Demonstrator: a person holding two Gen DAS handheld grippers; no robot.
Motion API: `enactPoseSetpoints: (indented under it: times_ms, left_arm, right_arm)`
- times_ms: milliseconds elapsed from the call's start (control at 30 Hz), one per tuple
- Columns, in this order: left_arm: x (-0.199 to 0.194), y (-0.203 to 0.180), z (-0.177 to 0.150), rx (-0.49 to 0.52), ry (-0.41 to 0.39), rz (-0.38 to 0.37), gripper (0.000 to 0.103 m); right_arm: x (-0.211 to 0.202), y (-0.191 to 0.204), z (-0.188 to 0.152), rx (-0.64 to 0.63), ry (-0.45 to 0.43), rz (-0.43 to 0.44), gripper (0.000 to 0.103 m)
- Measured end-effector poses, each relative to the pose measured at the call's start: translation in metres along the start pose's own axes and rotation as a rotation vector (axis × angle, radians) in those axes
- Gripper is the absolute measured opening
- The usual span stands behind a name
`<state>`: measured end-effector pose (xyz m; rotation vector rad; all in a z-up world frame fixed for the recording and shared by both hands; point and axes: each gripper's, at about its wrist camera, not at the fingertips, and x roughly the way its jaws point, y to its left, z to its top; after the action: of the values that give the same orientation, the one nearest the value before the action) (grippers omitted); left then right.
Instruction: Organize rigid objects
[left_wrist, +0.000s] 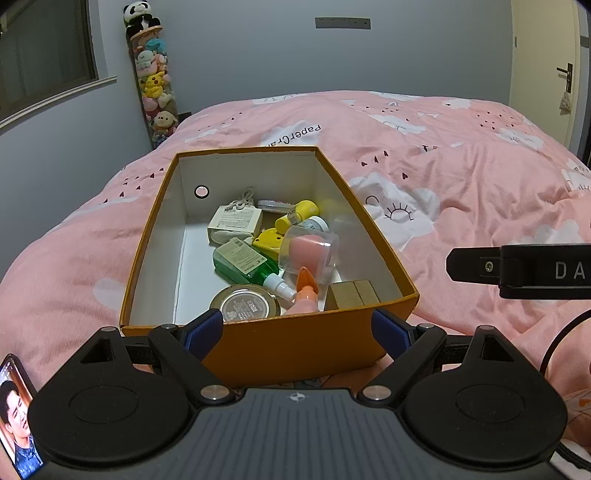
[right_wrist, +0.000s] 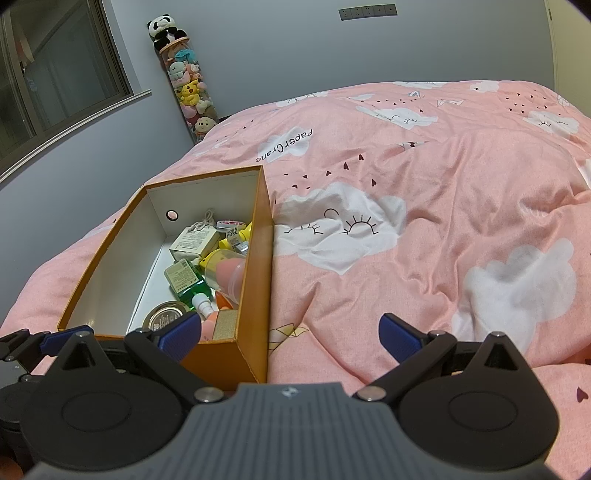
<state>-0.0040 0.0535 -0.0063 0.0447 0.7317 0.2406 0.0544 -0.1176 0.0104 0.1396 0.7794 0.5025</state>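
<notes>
The orange cardboard box (left_wrist: 295, 343) sits on the pink quilt (left_wrist: 461, 177) right in front of the left gripper (left_wrist: 297, 332), its near wall filling the gap between the two blue pads (left_wrist: 203, 334), which stand wide apart with nothing pinched between them. Inside, closest to that gripper, lie a round tin (left_wrist: 245, 306) with a printed label, a peach-coloured bottle (left_wrist: 304, 295) and a gold block (left_wrist: 352, 295) in the near right corner. Just beyond them a green bottle (left_wrist: 245, 260) with a white spray top lies on its side, and a clear cup (left_wrist: 308, 254) holding something pink is tilted over it. Farther back there is a pale carton (left_wrist: 236, 223) with a cord on top, a yellow piece (left_wrist: 269, 242), a small yellow bottle (left_wrist: 295, 216) and a flat lidded disc (left_wrist: 273, 205) against the far wall. A round hole shows in the box's far end.

The right gripper (right_wrist: 291, 336) is held off to the box's right side, over bare quilt, its jaws also spread wide and empty; the box's near right corner lies just ahead of its left pad (right_wrist: 181, 334). Beyond the bed, a tall clear tube of plush toys (left_wrist: 155, 92) with a panda on top leans against the wall, and a phone (left_wrist: 16, 417) shows at the left gripper's near left edge.
</notes>
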Motion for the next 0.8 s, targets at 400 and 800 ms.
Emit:
enactPoseSetpoints:
  times_ms: [400,800]
  left_arm:
    - [0.0003,-0.0006,-0.0001,0.003,-0.001,-0.002,0.103]
    - [0.0008,-0.0014,0.0003,0.007,-0.002,-0.004,0.103]
  right_arm:
    - [0.0002,-0.0005,-0.0003,0.001,0.000,-0.001,0.100]
    - [0.0010,0.0009,-0.0024,0.012,0.001,-0.007,0.100]
